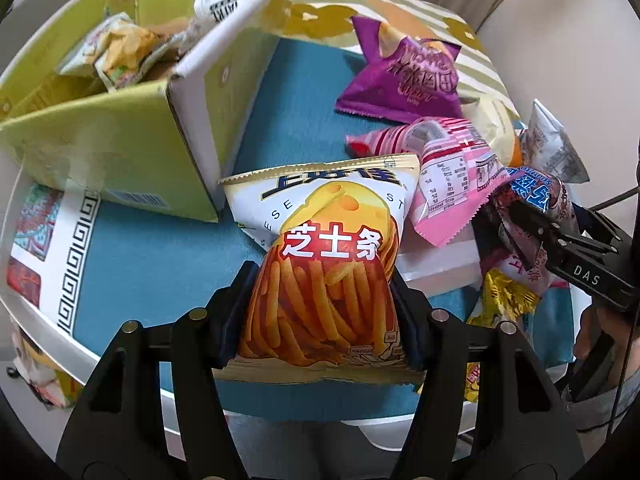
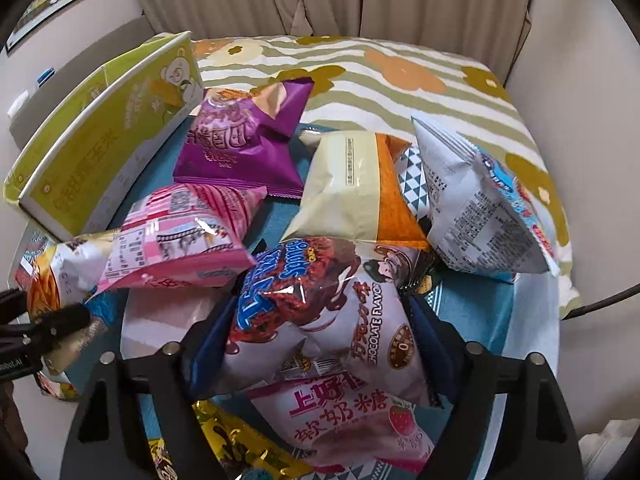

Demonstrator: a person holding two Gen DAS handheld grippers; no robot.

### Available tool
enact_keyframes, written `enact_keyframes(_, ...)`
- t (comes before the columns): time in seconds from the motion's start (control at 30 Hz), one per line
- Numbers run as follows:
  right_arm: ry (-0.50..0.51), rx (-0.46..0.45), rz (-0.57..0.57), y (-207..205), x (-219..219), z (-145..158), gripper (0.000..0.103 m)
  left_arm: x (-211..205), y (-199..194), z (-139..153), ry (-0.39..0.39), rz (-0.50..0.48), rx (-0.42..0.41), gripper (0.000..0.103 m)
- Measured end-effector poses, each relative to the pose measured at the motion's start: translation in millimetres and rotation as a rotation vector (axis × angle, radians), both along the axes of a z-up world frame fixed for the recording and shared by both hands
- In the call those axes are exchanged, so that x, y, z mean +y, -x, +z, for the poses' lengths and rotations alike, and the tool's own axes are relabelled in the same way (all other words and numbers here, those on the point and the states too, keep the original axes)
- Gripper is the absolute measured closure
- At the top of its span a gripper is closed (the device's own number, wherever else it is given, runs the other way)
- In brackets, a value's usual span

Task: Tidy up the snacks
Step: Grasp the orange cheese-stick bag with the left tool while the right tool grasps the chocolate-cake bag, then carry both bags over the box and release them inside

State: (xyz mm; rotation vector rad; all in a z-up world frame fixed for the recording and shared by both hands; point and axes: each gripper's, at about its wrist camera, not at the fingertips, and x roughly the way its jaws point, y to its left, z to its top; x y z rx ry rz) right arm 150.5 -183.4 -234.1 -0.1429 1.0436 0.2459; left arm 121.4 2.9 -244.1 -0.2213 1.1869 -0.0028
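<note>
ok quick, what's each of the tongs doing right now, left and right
Left tongs: closed on the cheese sticks bag.
Right tongs: around the chocolate snack bag, pads at its sides; a firm grip cannot be told.

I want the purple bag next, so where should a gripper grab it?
Take the purple bag by its raised, crumpled top corner, coming from above. That end sticks up clear of the pink bag and cream-and-orange bag; the flat sealed bottom edge lies against the blue mat.
</note>
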Motion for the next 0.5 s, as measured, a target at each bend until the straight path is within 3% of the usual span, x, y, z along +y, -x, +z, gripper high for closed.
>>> enact_keyframes(0.5,-0.012,-0.101,-0.048,50.3,-16.2,60.4,0.024,-5.0,34.4,69.8,-0.009,-0.008,-0.133,0.048)
